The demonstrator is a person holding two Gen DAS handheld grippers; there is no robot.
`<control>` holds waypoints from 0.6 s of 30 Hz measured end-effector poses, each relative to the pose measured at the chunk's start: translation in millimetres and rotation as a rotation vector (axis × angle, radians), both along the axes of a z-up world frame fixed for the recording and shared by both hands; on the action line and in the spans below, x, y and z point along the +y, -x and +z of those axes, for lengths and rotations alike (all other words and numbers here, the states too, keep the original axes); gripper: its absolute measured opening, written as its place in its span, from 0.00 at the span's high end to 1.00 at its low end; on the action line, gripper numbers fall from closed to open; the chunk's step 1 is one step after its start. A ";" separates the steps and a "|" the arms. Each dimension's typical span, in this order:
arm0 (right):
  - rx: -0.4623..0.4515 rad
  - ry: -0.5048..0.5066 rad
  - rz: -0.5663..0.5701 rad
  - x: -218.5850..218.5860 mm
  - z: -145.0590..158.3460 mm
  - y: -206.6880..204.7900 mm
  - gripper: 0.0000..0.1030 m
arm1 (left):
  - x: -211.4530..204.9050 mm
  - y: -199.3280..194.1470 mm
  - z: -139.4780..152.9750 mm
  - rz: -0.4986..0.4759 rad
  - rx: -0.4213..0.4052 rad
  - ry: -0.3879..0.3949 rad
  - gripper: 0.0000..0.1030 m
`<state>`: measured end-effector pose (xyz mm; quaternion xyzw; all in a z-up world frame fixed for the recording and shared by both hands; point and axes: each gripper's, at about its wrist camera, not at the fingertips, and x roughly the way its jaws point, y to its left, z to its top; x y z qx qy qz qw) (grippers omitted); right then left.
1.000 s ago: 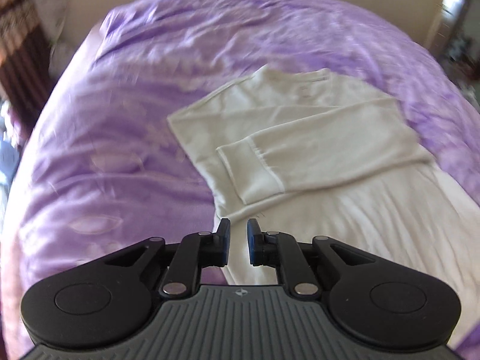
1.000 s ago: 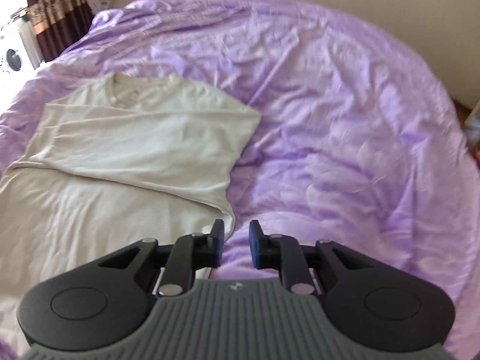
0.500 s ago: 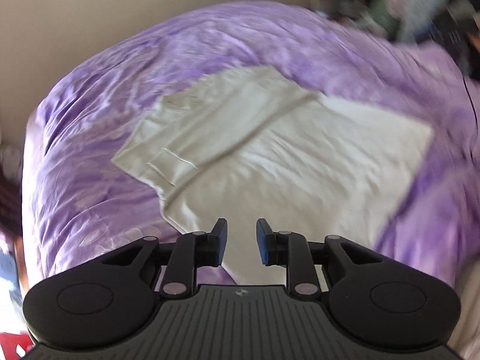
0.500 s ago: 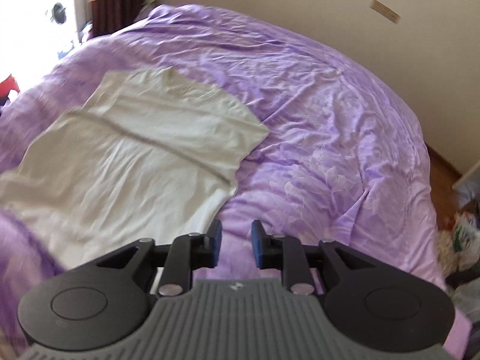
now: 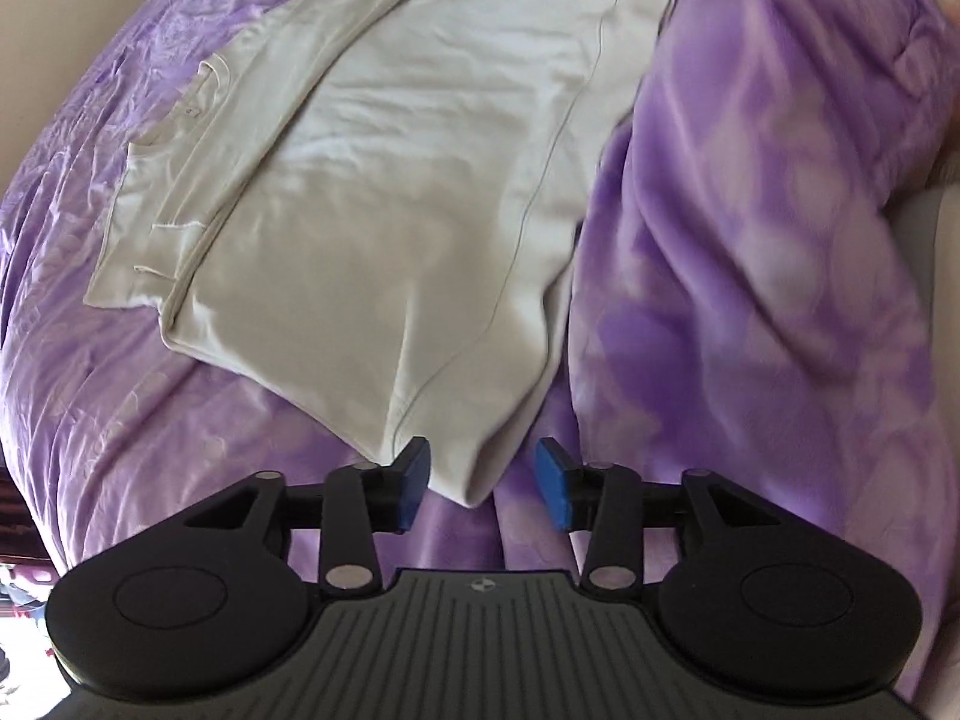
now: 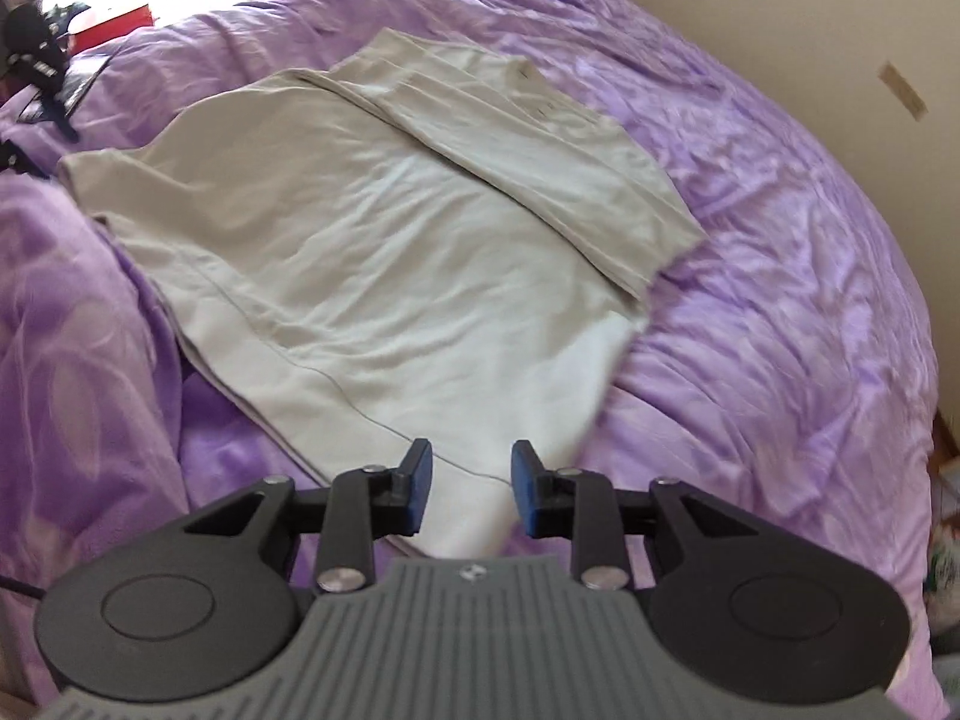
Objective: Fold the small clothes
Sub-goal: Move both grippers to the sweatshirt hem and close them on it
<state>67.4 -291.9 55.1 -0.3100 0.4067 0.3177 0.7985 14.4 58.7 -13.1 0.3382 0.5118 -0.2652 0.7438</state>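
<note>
A cream long-sleeved shirt [image 5: 384, 192] lies flat on the purple bedspread [image 5: 750, 228], both sleeves folded across its chest. In the left wrist view one hem corner droops between my left gripper's [image 5: 483, 483] blue pads, which do not press on it; the jaws are opening. The right wrist view shows the same shirt [image 6: 372, 252] from the other side. Its other hem corner reaches between the pads of my right gripper [image 6: 469, 486], whose jaws are also opening without touching the cloth.
The purple bedspread [image 6: 780, 312] covers the whole bed and bunches into a thick fold [image 5: 768, 276] beside the shirt's hem. A beige wall [image 6: 828, 30] runs behind the bed. Clutter [image 6: 36, 48] sits by a bright window at the far left.
Both grippers swung from the shirt's sides round to its hem, rolling as they went. Their jaws have spread wider, and a hem corner now sits between each pair.
</note>
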 end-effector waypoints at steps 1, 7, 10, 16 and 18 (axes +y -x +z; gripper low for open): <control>-0.011 -0.005 0.024 1.3 -4.7 3.7 0.70 | 0.3 1.4 -4.0 -0.002 -0.011 -0.009 0.46; -0.079 0.074 0.117 5.8 -28.4 18.6 0.58 | -7.3 6.3 -26.6 -0.047 -0.109 -0.070 0.43; -0.078 0.104 0.149 2.9 -32.9 22.3 0.58 | -10.8 2.4 -31.2 -0.029 -0.137 -0.069 0.48; -0.098 0.203 0.230 3.4 -49.0 34.0 0.55 | -11.3 0.0 -28.5 0.063 -0.158 -0.017 0.94; -0.113 0.228 0.256 4.0 -54.1 36.8 0.55 | -6.6 -1.7 -20.7 0.111 -0.176 0.019 0.96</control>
